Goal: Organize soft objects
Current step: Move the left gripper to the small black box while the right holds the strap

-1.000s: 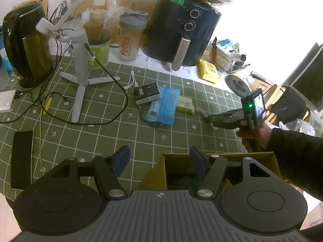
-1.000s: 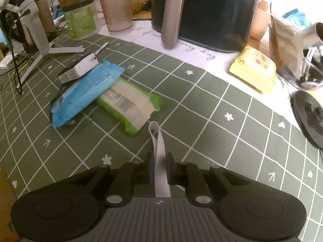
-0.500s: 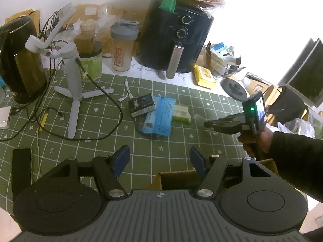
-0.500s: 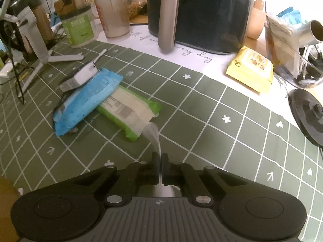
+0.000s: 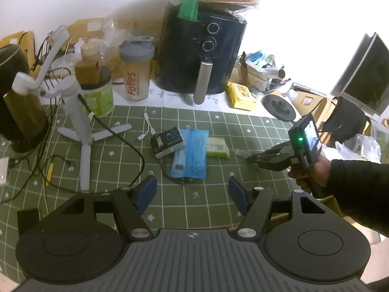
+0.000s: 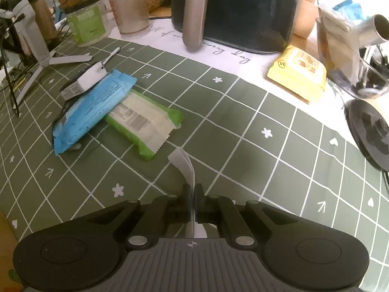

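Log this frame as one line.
left gripper: open, empty | right gripper: shut on white strip | green pack, blue pack: on mat

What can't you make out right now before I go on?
- White strip, right wrist view: its rear end is hidden between the right gripper fingers.
- Blue pack, left wrist view: print too small.
- Cardboard box, right wrist view: cut off by the edge.

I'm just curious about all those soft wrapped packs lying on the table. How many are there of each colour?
Blue pack: 1
Green pack: 1
Yellow pack: 1
Total: 3 packs

The blue one overlaps the green one on the green checked mat; the yellow one lies apart, beside the air fryer.
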A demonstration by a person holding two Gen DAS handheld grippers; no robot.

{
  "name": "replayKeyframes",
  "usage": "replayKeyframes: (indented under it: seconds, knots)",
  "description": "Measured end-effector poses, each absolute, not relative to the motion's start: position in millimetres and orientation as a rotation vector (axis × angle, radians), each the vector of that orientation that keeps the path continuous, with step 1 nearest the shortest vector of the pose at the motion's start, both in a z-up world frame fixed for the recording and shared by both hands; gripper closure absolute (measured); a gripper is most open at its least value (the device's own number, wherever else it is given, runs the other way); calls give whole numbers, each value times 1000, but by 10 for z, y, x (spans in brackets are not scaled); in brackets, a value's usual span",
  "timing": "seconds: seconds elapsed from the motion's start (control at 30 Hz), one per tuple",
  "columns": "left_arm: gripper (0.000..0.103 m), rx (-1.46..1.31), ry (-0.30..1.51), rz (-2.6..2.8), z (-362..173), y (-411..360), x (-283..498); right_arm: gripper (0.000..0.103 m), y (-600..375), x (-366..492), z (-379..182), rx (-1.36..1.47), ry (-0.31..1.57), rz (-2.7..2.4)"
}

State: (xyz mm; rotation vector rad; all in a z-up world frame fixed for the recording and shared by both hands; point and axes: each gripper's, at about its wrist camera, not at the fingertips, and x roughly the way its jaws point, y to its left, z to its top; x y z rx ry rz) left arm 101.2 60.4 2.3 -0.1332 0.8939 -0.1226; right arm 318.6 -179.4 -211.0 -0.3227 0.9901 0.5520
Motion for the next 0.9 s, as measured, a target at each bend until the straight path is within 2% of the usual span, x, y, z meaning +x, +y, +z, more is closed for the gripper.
replayKeyframes:
  seconds: [0.6,0.7,0.73,0.9]
  knots:
    - [38,86,892,-187,-371,483,1665,98,-2458,2801,-1412,-66,937,476]
    - [32,136,904,-190,-489,459,1786,98,-2565,2686,-1302,-35,915,456]
    - [27,149,904,-189,-526,454,1821,98,-2603,2644,-1264,-26,909,448]
    - [20,259,896,-198,-744,419,2010,98,-2749,2419,-1114,0,881,414]
